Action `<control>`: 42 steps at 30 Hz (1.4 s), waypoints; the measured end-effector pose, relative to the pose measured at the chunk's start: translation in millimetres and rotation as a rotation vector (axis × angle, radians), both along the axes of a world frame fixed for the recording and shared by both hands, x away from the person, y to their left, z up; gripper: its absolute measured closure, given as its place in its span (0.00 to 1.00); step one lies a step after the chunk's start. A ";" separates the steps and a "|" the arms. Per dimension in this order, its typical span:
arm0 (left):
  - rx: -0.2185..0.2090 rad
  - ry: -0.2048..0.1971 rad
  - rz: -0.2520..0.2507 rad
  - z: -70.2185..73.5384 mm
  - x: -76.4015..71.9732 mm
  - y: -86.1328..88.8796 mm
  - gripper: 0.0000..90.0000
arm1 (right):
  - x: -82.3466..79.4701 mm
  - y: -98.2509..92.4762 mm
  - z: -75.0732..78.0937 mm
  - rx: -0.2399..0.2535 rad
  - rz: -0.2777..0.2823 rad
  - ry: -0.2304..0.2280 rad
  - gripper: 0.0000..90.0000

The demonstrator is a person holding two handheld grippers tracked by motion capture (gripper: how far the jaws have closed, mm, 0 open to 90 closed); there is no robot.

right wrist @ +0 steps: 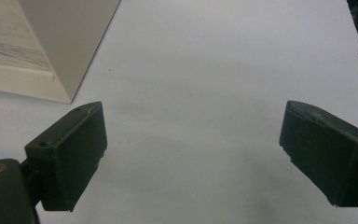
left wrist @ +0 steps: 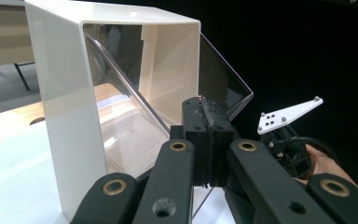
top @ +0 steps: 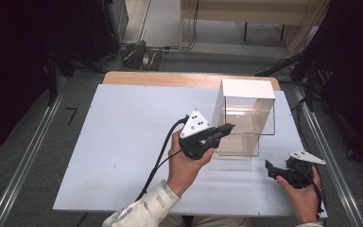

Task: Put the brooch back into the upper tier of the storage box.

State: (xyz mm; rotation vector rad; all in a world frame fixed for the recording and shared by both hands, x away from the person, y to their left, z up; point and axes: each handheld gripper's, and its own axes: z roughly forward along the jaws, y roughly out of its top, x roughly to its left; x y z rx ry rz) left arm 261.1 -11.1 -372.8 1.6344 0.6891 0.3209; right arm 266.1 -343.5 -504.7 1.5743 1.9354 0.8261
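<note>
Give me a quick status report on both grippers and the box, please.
Left gripper shut on the clear flap of the white box. Right gripper open, fingers apart over bare table. Nothing in the way.

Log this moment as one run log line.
left gripper: shut on clear flap of white box | right gripper: open, over table

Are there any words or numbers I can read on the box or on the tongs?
None: no words, numbers or signs can be read anywhere.
The box has plain white walls and a clear, unprinted flap.
The grey plate on the left tongs has only small dark dots, which are not letters.
The right tongs and the white table are blank too.
</note>
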 end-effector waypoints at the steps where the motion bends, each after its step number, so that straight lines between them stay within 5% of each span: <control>1: -0.002 -0.001 0.000 -0.1 0.3 -0.7 1.00 | 0.1 0.0 0.0 0.000 0.001 0.000 0.07; 21: 0.034 -0.029 0.022 3.9 4.7 -16.7 1.00 | 0.4 -0.2 0.0 0.004 0.004 0.002 0.07; 31: -0.001 -0.038 -0.001 8.1 -3.8 -8.0 0.80 | 0.3 0.0 0.1 0.002 0.004 -0.001 0.07; 42: -0.014 -0.006 0.018 2.3 -12.9 13.7 0.70 | -0.2 0.3 0.4 0.000 0.002 -0.003 0.07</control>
